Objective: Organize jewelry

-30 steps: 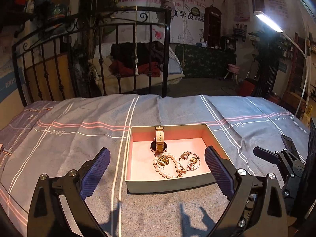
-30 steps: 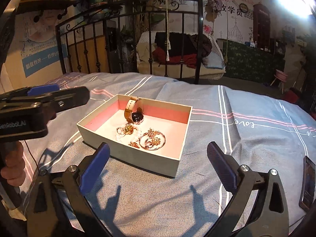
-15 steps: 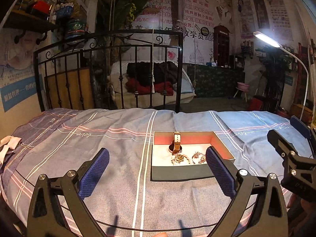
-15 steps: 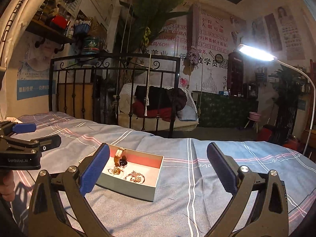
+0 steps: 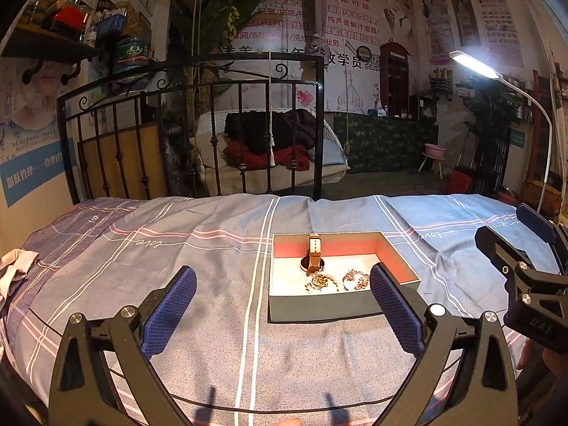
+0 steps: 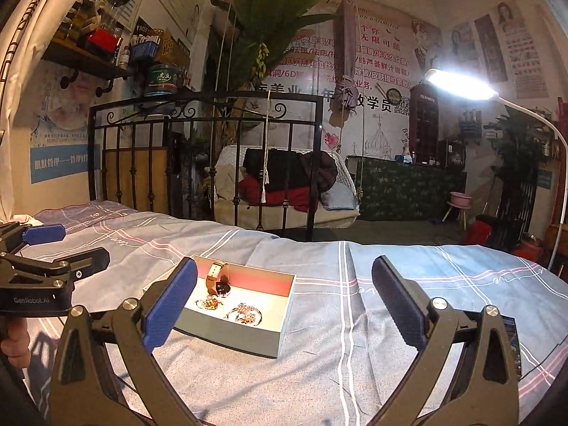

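Observation:
A shallow grey box (image 5: 319, 308) with a pink lining sits on the striped bedspread. In it lie a watch with a tan strap (image 5: 313, 252), a pearl bracelet (image 5: 318, 281) and gold jewelry (image 5: 355, 278). The box (image 6: 230, 333), the watch (image 6: 216, 278) and the gold jewelry (image 6: 245, 313) also show in the right wrist view. My left gripper (image 5: 282, 307) is open and empty, held back from the box's near side. My right gripper (image 6: 284, 300) is open and empty, to the right of the box and back from it.
A black iron bed rail (image 5: 198, 135) stands at the far edge of the bed. A lit floor lamp (image 6: 461, 83) stands to the right. A phone (image 6: 511, 340) lies on the bedspread (image 5: 177, 248) at the right. A pale cloth (image 5: 14, 266) lies at the left edge.
Both grippers have pulled back and up from the box, which now looks smaller and farther off. Both stay open and empty. The jewelry has not moved.

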